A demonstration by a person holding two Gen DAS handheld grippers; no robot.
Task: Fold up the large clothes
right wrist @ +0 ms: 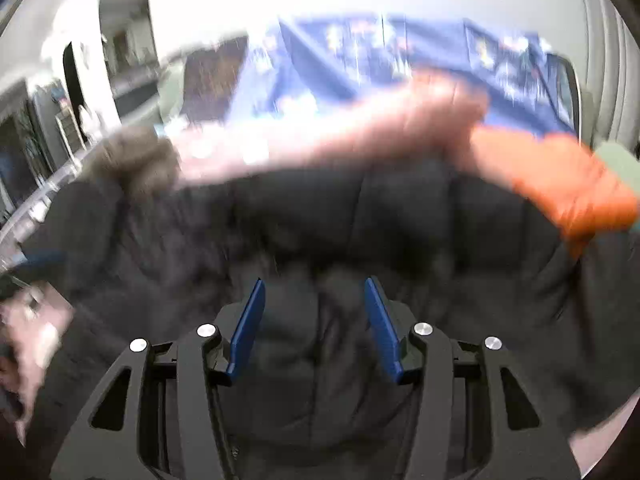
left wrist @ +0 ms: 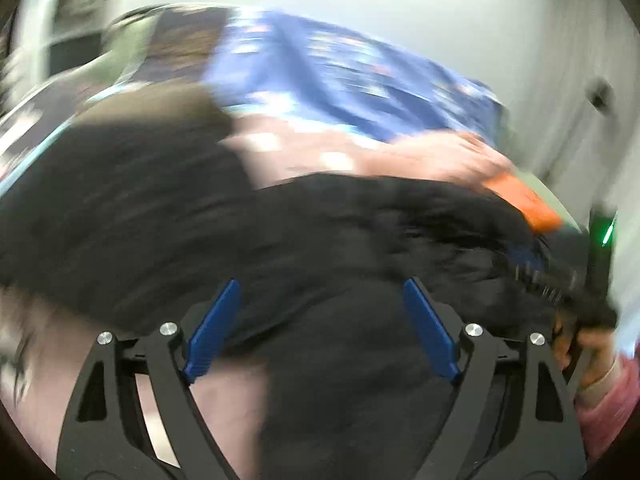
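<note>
1. Left gripper [left wrist: 320, 296], black frame w/ blue finger pads [left wrist: 214, 330]: jaws spread wide, nothing between them; black padded garment [left wrist: 160, 208] lies just ahead and below. Contact w/ the fabric cannot be told (heavy motion blur).
2. Right gripper [right wrist: 314, 294], same build: jaws parted at moderate width, pads [right wrist: 248, 330] either side of a raised fold of the black padded garment [right wrist: 360, 220]; whether they pinch it cannot be told, since a gap shows on each side.
3. Black padded garment: spread across the near half of the bed in both views, its far edge running in an arc beneath the pink garment [left wrist: 340, 152].
4. Pink garment [right wrist: 340, 128]: lies across the bed just beyond the black one, touching its far edge.
5. Orange quilted piece [right wrist: 560, 184]: at the right end of the black garment's far edge, overlapping it (also seen in left view [left wrist: 528, 200]).
6. Blue patterned bedspread [left wrist: 340, 68]: bare area beyond the clothes, up to the pale wall [left wrist: 400, 0]; its right edge drops off near the wall.
7. Brown fuzzy trim [right wrist: 132, 156]: at the black garment's left corner.
</note>
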